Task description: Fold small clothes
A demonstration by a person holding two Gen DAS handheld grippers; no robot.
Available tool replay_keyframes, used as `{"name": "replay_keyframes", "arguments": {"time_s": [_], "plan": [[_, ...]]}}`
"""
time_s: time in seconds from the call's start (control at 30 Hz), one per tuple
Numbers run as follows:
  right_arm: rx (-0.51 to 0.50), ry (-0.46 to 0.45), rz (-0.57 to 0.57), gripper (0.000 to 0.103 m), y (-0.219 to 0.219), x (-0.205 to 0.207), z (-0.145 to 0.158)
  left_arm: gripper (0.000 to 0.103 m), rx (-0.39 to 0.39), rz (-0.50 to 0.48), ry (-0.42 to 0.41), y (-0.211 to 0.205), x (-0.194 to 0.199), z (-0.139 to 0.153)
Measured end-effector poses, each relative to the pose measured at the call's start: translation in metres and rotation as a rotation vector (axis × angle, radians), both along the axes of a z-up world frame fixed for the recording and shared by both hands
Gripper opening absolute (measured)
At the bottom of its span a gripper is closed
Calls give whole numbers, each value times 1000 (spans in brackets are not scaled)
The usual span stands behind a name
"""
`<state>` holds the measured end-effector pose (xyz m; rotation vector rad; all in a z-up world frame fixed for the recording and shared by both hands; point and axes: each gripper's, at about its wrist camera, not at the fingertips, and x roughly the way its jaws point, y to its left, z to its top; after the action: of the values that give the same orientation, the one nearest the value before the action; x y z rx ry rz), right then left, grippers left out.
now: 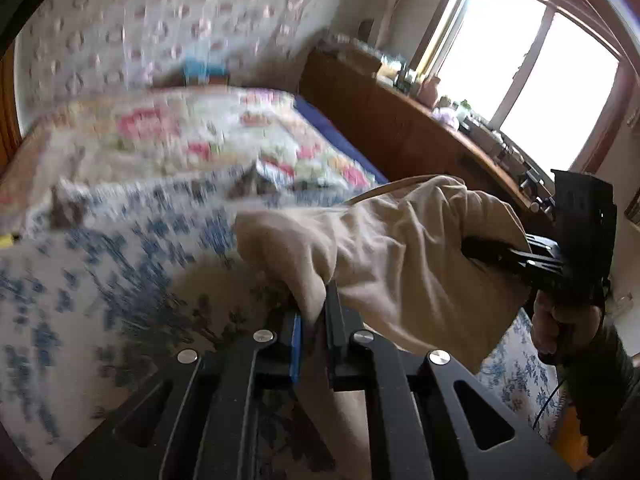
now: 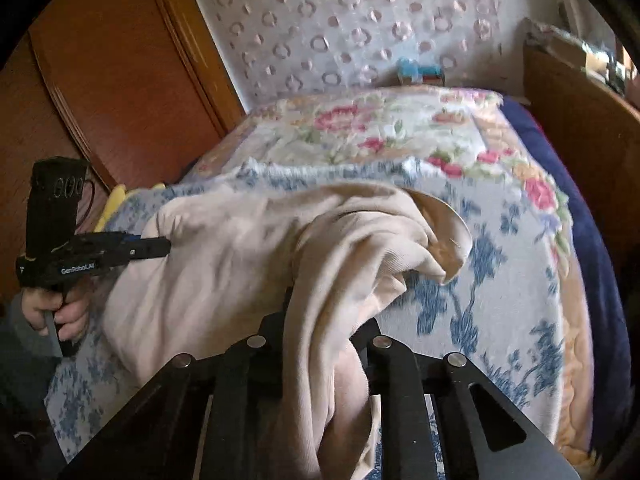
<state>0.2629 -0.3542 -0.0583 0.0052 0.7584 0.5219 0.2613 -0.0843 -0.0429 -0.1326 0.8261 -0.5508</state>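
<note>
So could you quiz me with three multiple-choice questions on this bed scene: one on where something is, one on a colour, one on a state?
1. Where does the beige cloth garment lie?
A on the blue-flowered bedspread
B on the floor
C on the windowsill

2. What colour are the big flowers on the far quilt?
A black
B pink-red
C purple

3. The left gripper is:
A wide open
B shut on the garment
C out of view

Answers: A, bedspread shows around it; B, pink-red blooms; B, cloth pinched between its fingers.
</note>
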Motion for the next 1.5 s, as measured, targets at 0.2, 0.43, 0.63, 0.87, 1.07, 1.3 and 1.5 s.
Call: {"name": "replay_keyframes", "arguments": {"time_s": [0.2,0.43,0.63,0.87,1.07,1.3,1.5], "plan": [[-33,-137,71,18,27,-15,44,10,2,70,-164,31,-38,49],[-99,-243,269,18,102,-2,83,10,20,264,-246,117,-79,65],[-173,-265,505,18,216,28,84,10,75,485,-232,187,-113,43],[-265,-303,726,18,359,50,59,9,76,677,-166,229,-148,-3],[-340,-306,826,18,440,81,32,9,94,726,-100,235,-146,-30],[-293,-287,625,55,457,106,26,10,139,744,-55,238,-144,-37],[-226,-224,517,55,422,97,22,45,163,721,-136,241,-155,-22]]}}
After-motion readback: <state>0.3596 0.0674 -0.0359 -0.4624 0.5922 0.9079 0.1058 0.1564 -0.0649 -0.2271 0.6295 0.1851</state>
